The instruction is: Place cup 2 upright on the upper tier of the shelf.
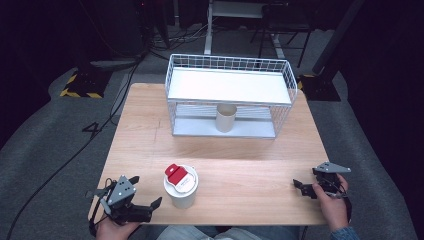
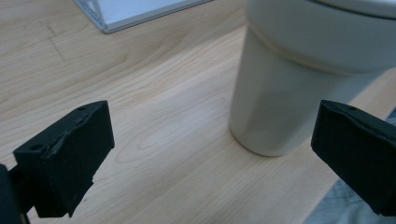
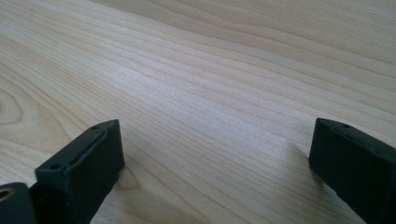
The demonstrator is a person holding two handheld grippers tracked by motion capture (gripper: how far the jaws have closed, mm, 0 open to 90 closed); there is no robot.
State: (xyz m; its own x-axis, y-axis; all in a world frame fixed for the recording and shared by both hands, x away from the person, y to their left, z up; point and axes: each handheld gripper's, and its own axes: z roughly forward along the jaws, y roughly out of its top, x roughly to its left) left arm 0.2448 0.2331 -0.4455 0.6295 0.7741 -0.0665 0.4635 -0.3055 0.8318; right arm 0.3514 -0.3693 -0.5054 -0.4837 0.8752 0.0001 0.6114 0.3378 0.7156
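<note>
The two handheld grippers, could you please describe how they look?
Both are black, each with two blocky black fingers and a grey three-cornered plate on top. The left gripper trails a dark cable toward the table edge. The right gripper sits in a hand with a blue-grey sleeve cuff.

Cup [image 1: 181, 186] beside left hand-held gripper [image 1: 134, 192]
</note>
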